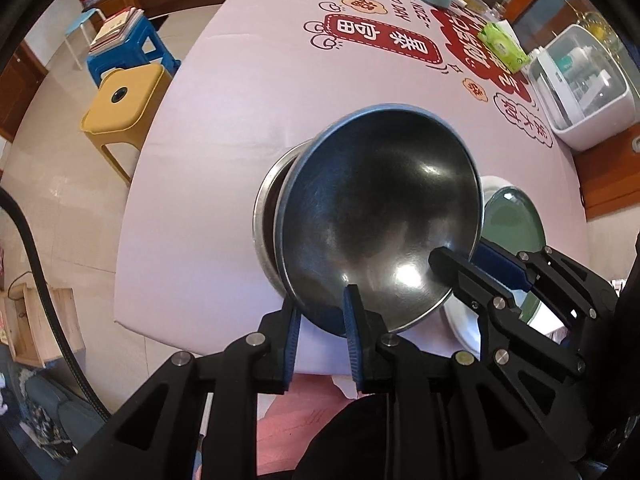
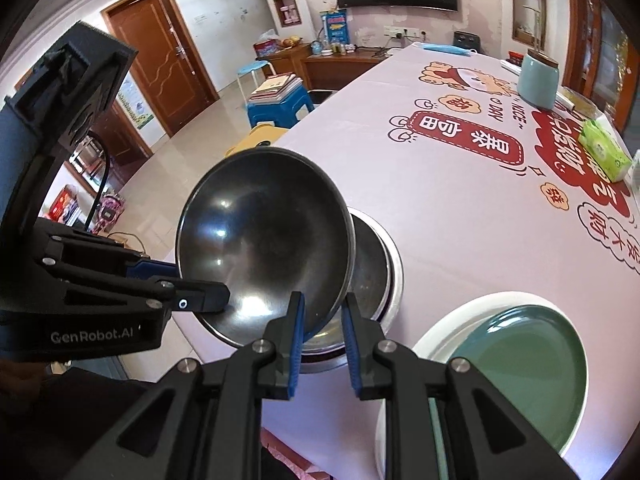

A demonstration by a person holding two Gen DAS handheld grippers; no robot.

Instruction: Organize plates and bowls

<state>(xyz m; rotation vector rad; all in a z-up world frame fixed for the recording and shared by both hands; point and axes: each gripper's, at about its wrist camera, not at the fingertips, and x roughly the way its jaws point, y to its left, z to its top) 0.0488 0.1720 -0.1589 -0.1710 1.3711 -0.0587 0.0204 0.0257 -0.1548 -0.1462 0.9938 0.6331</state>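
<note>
Both grippers, left [image 1: 320,328] and right [image 2: 323,330], clamp the rim of a tilted dark steel bowl [image 1: 380,216] above another steel bowl [image 2: 376,264] on the pink table [image 1: 208,120].

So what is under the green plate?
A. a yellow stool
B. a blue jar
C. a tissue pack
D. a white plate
D. The green plate lies on a bigger white plate, whose rim shows around its left and upper edge; both sit on the table, right of the metal bowls.
</note>
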